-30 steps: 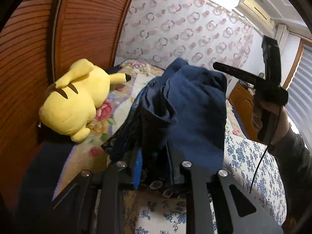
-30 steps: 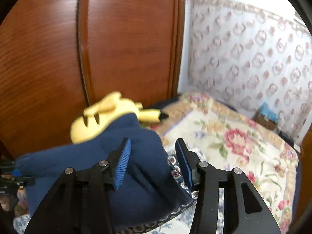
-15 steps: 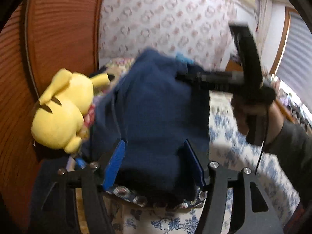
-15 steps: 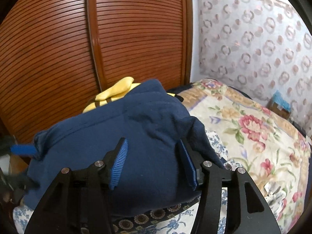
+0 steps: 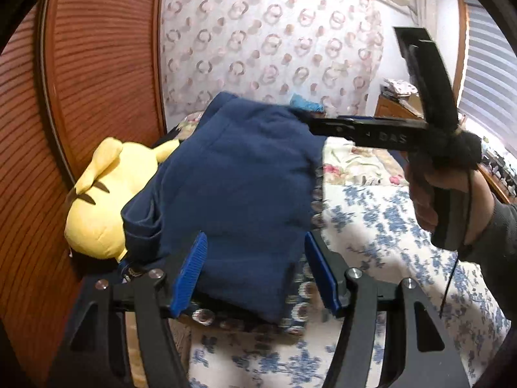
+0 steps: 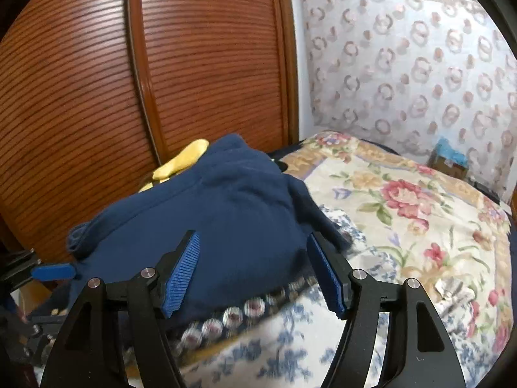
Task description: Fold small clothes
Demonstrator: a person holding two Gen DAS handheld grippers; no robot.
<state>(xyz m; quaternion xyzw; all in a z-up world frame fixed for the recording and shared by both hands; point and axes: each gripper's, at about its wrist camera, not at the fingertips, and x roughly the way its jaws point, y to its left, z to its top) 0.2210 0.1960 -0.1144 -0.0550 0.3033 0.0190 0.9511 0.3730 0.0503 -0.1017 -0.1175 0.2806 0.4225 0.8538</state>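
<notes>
Since a second ago, both grippers are letting go: the navy garment [image 5: 239, 194], bunched and lifted in the left gripper [image 5: 255, 274] back then, is now lying in a folded heap on the floral bedspread [image 5: 381, 213]. Its left edge is resting against the yellow Pikachu plush [image 5: 103, 200] by the wooden slatted wardrobe door [image 5: 97, 64]. The left gripper's blue pads are standing wide apart on either side of the heap's near edge, gripping nothing. The right gripper [image 6: 255, 271] is likewise spread wide, its blue pads [image 6: 182, 268] flanking the cloth without pinching it. Seen from the left wrist, the right hand [image 5: 442, 194] is holding its tool at the heap's far right corner.
</notes>
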